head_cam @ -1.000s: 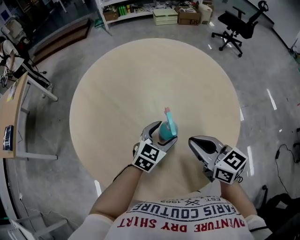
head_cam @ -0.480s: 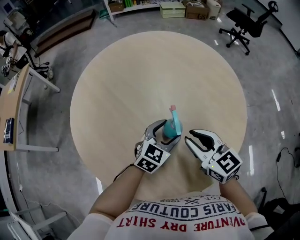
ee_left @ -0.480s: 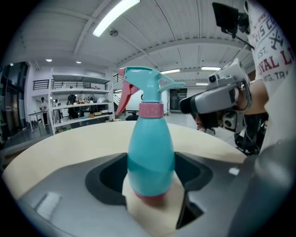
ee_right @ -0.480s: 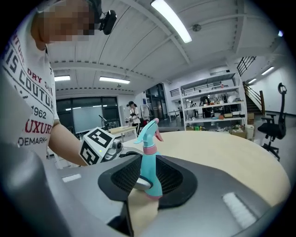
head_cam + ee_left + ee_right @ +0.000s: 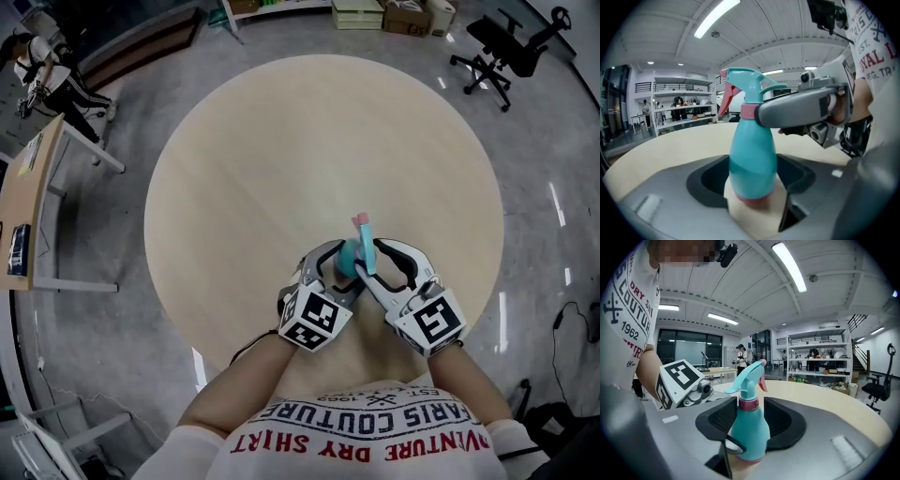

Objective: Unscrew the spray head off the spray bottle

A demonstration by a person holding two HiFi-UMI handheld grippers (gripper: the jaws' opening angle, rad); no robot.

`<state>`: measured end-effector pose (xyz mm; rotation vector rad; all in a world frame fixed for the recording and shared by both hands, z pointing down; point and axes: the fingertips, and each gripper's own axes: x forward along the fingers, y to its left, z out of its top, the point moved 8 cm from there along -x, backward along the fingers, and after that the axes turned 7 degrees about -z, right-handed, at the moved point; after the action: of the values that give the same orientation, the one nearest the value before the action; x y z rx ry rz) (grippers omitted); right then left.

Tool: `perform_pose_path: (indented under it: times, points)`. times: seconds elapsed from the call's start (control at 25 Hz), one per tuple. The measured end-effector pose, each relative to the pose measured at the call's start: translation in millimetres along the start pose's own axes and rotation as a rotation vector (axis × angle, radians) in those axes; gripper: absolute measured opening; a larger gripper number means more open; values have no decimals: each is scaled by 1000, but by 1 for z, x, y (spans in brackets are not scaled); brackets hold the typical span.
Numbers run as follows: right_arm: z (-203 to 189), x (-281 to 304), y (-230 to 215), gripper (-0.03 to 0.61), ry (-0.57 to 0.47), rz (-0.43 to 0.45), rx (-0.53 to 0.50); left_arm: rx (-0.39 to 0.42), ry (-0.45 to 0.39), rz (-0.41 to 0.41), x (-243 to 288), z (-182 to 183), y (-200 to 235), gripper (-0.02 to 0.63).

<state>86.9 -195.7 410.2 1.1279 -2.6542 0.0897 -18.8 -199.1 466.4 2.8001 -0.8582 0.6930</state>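
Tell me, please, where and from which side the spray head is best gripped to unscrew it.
Grip the pink collar under the spray head: it is round, while the head above juts out to both sides. Come in level from the right, since the bottle stands upright with the left tongs around its body. The right tongs, just opening, straddle the neck without pressing.

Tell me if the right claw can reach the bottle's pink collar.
Probably yes: the right claw, its jaws just opened, straddles the pink collar with nothing between; the left claw holds the bottle lower down.
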Motion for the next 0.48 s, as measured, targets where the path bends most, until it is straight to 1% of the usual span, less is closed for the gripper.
perform_pose_path:
  times: [0.12,0.2,0.4,0.48]
  points:
    - [1,7,3,176,-13,-18,3,-35,-13,49,1,0,-2,316]
    - [1,9,4,164,-15,-26,6,-48,-15,63,2,-1,-3,316]
    - [1,10,1,153,-21,1,18,-54,-26,59,2,-2,-2,314]
    - [1,10,-1,149,-16,30,26,-50,-34,40,2,-3,-1,314]
